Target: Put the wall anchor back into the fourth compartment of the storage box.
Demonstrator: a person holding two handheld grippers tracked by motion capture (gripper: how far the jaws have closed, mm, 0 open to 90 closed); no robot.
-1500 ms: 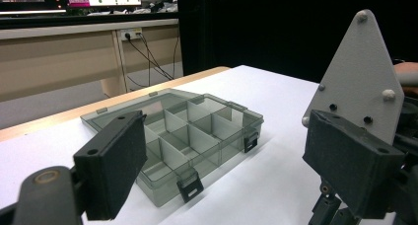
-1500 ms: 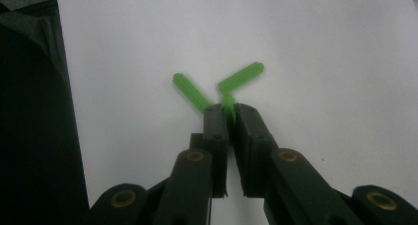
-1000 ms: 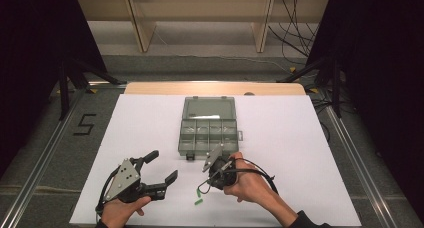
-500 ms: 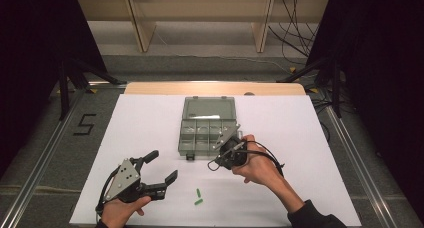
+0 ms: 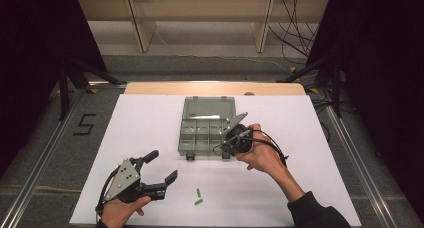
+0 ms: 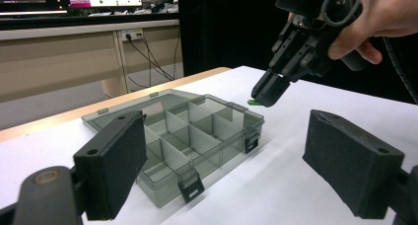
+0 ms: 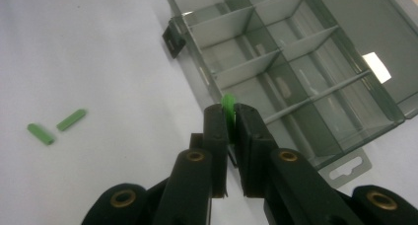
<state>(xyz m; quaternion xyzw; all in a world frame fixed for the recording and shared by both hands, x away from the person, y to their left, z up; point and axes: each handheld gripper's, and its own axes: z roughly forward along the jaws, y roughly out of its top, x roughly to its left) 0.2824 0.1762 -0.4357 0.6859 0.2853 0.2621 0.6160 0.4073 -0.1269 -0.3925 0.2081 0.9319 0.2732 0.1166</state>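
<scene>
A clear grey compartment box (image 5: 181, 138) lies open in the middle of the white table, its lid (image 5: 207, 108) folded back. My right gripper (image 5: 220, 149) hovers over the box's near right corner, shut on a small green stick (image 7: 227, 106) that pokes up between its pads. The left gripper view shows that right gripper (image 6: 268, 92) above the box (image 6: 182, 136), with the green stick (image 6: 254, 102) at its tip. Two more green sticks (image 5: 198, 197) lie on the table near the front. My left gripper (image 5: 162, 165) rests at the front left, open and holding nothing.
The white sheet covers the table, with a wooden edge (image 5: 215, 88) at the back. Metal rails run along both sides. A "5" mark (image 5: 84, 124) is on the floor at left. Cables trail behind at the right.
My right gripper has risen from the front of the table, near the loose green sticks, and moved away to the box with a stick in its jaws. The left gripper has stayed put.
</scene>
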